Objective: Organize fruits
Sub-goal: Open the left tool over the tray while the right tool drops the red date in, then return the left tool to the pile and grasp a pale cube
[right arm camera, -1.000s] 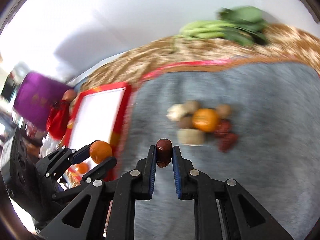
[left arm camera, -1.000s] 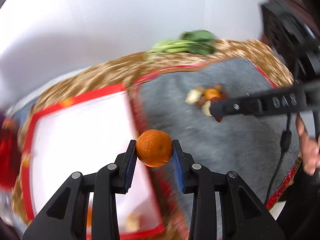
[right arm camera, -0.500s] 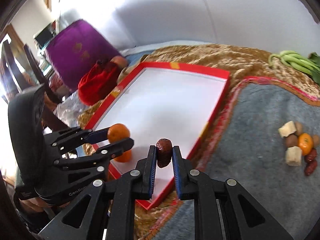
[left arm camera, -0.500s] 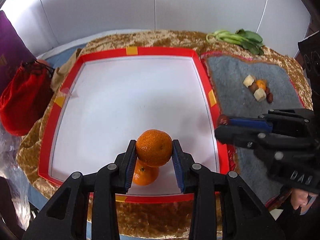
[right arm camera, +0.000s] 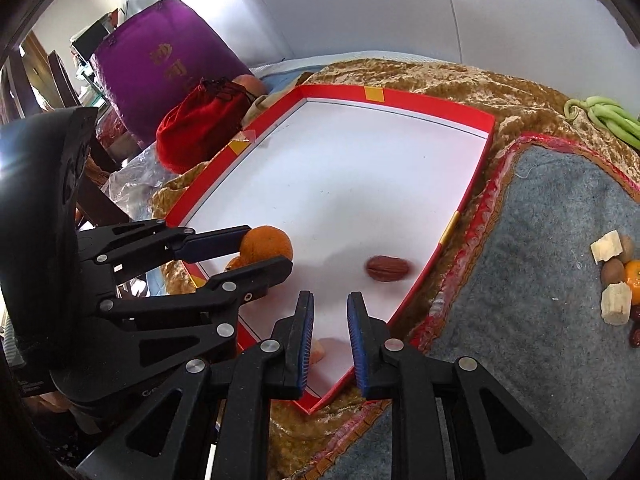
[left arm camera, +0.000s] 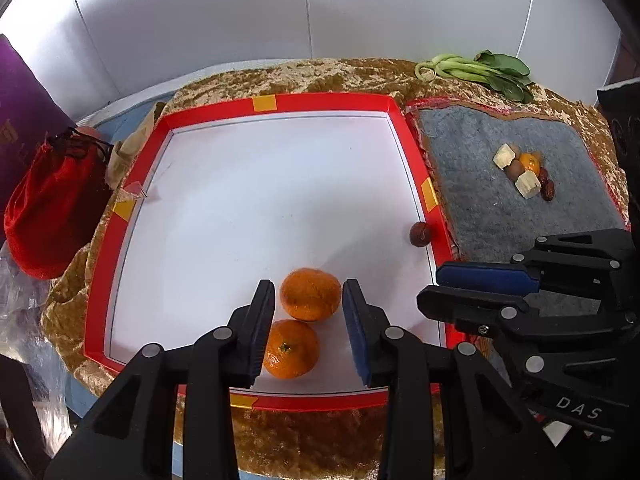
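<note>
A red-rimmed white tray [left arm camera: 320,101] lies on the gold cloth. My left gripper [left arm camera: 307,282] hovers over its near edge. A slightly blurred mandarin [left arm camera: 310,294] sits loose between the pads, thin gaps on both sides, just behind a second mandarin [left arm camera: 290,350] on the tray floor. My right gripper [right arm camera: 330,296] has its jaws opening with nothing between them. A dark red date [right arm camera: 388,268] lies blurred on the tray ahead of it, near the right rim. In the right wrist view the mandarin [right arm camera: 266,244] shows at the left gripper's [right arm camera: 269,248] tips.
On the grey mat [left arm camera: 500,220] right of the tray sits a small pile: a mandarin [left arm camera: 529,162], pale chunks [left arm camera: 527,184] and dates [left arm camera: 547,190]. Green vegetables [left arm camera: 476,70] lie behind it. A red pouch [left arm camera: 52,200] and a purple box [right arm camera: 160,68] stand left of the tray.
Both grippers swung from the mat to over the tray. The right one let go of the date, which dropped onto the tray. The mandarin looks smaller and has come free of the left pads.
</note>
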Motion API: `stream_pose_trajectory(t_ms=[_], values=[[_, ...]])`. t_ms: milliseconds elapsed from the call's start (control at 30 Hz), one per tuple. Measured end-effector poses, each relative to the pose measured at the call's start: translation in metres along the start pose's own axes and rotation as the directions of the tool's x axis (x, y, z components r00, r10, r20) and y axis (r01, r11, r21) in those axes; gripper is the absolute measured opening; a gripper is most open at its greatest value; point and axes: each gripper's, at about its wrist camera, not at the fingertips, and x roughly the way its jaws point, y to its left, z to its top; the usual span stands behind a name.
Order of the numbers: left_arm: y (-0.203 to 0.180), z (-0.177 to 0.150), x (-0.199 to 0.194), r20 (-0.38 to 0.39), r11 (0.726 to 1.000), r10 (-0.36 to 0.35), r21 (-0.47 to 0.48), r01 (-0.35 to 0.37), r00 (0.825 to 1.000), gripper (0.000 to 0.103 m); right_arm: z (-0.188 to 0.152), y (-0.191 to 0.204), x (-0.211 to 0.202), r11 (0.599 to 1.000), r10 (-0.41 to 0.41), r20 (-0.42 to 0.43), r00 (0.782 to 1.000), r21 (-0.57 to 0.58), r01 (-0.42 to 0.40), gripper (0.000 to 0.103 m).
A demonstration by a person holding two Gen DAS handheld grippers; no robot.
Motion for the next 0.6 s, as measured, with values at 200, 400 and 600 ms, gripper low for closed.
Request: stream_pose_trajectory(t_ms=[200,400,600], values=[[-0.007,0.012,-0.015,0.101,0.999,0.022,0.021,-0.024,0.995,0.05,0.006,-0.024,-0.028,0.995,0.006,0.059,0.998,0.096,-0.011,0.02],[-0.034,0.023,-0.018,0.128,0.997,-0.032,0.068,0.023,0.991,0.05,0.012,-0.078,-0.071,0.965,-0.011,0.147,0.989,0.259,-0.028,0.025],[-0.08,0.03,-0.017,0.139,0.981,-0.087,0.182,0.061,0.986,0.05,0.008,-0.135,-0.109,0.906,-0.054,0.187,0.981,0.423,-0.031,0.025]])
